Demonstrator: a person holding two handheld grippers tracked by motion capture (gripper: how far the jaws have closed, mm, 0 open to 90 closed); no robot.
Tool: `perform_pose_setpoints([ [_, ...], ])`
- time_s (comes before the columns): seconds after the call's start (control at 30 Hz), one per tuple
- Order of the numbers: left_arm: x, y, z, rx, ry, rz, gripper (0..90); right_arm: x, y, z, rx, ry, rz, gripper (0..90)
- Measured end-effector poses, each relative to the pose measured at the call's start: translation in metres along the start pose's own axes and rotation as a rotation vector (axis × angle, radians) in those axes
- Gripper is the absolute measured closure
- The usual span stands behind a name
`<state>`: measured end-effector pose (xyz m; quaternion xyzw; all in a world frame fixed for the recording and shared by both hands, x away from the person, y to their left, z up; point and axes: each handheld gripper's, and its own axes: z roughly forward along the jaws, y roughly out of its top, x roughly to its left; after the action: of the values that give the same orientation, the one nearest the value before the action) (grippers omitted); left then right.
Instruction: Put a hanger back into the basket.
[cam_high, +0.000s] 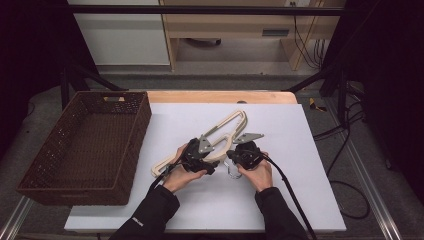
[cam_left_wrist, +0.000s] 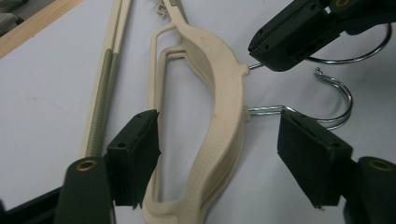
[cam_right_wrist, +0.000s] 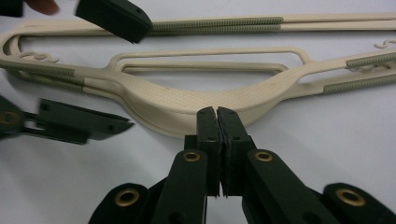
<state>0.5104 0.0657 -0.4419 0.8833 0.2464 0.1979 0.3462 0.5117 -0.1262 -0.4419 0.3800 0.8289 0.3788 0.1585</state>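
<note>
Two cream plastic hangers (cam_high: 226, 124) lie stacked on the white table top (cam_high: 300, 195), their wire hooks towards me. My left gripper (cam_left_wrist: 218, 149) is open. Its pads stand either side of the hangers' thick middle (cam_left_wrist: 224, 88) without touching it. My right gripper (cam_right_wrist: 217, 116) is shut on the wire hook (cam_left_wrist: 369, 53) of one hanger, right where the wire leaves the plastic. The other hanger's hook (cam_left_wrist: 343, 95) lies free on the table beside it. In the high view the left gripper (cam_high: 200, 156) and right gripper (cam_high: 240, 156) sit close together at the hangers' near edge.
A dark woven basket (cam_high: 65, 186) stands on the left of the table top, open and with nothing in it. A wooden strip (cam_high: 220, 96) runs along the far edge. Cables (cam_high: 290, 195) trail from the grippers towards me.
</note>
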Motion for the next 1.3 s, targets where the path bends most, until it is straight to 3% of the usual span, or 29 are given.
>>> perform_pose_setpoints([
  [0.07, 0.000, 0.001, 0.003, 0.017, -0.002, 0.026, 35.2, 0.001, 0.000, -0.001, 0.003, 0.000, 0.004, 89.0],
  [0.6, -0.004, 0.002, 0.020, 0.062, 0.041, 0.050, 65.5, 0.004, 0.004, -0.005, -0.013, 0.000, -0.010, 88.9],
  [0.8, -0.005, 0.004, 0.017, 0.064, 0.046, 0.062, 69.1, 0.006, 0.005, -0.006, -0.019, -0.004, 0.000, 88.7],
  [0.87, -0.007, 0.005, 0.016, 0.066, 0.059, 0.082, 70.3, 0.005, 0.005, -0.008, -0.025, -0.003, -0.025, 88.1],
  [1.0, -0.006, 0.007, 0.010, 0.054, 0.075, 0.087, 73.2, 0.005, 0.008, -0.018, -0.072, -0.004, -0.005, 80.8],
  [1.17, 0.002, 0.009, 0.000, 0.031, 0.084, 0.073, 75.2, -0.001, 0.014, -0.043, -0.190, -0.014, 0.009, 69.6],
  [1.3, 0.009, 0.010, -0.008, 0.021, 0.094, 0.064, 76.5, -0.010, 0.015, -0.065, -0.285, -0.025, 0.049, 56.5],
])
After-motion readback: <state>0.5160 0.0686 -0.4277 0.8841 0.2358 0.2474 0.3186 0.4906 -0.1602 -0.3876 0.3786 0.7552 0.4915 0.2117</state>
